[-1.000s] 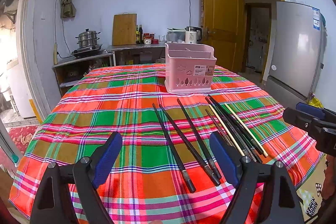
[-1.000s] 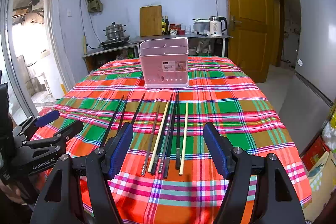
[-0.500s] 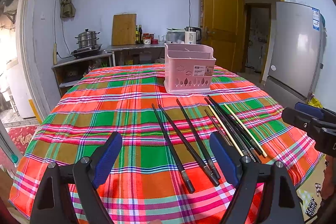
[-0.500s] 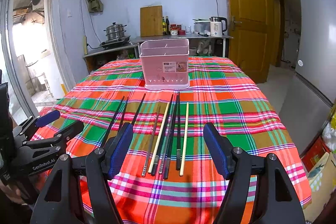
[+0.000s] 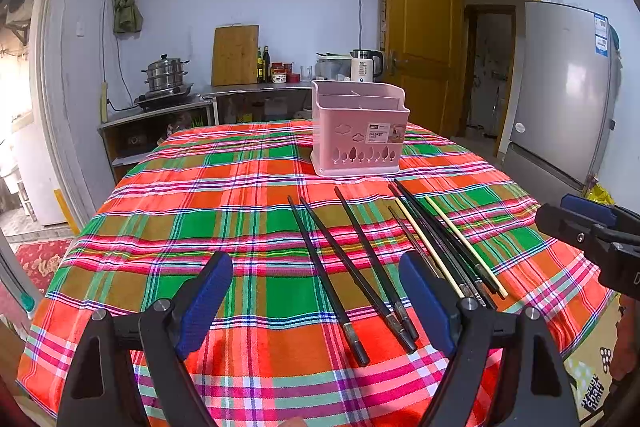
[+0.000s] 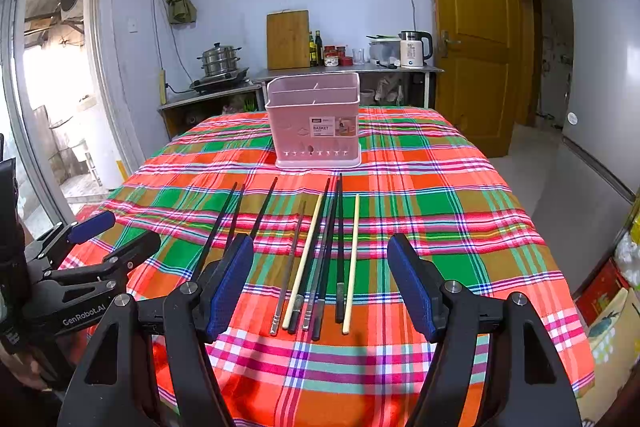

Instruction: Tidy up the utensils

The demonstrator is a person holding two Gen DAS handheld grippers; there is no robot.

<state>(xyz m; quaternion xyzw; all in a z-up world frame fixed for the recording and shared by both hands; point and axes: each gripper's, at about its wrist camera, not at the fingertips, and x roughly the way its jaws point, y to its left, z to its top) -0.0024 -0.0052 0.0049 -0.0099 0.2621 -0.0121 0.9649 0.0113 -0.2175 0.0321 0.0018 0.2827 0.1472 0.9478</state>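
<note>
A pink utensil basket [image 5: 358, 131] [image 6: 314, 123] stands upright at the far middle of the plaid table. Several chopsticks, black ones [image 5: 328, 275] [image 6: 339, 247] and pale wooden ones [image 5: 464, 245] [image 6: 351, 263], lie side by side on the cloth in front of it. My left gripper [image 5: 316, 301] is open and empty, above the near ends of three black chopsticks. My right gripper [image 6: 320, 283] is open and empty, above the near ends of the middle bundle. Each gripper shows at the edge of the other's view [image 5: 592, 231] [image 6: 96, 251].
The plaid tablecloth [image 5: 200, 227] [image 6: 440, 211] covers the table to its edges. Behind it stand a counter with a cutting board [image 6: 288, 39], a kettle [image 6: 414, 49] and a steamer pot [image 5: 166, 77]. A fridge [image 5: 564, 99] and an open door stand to the right.
</note>
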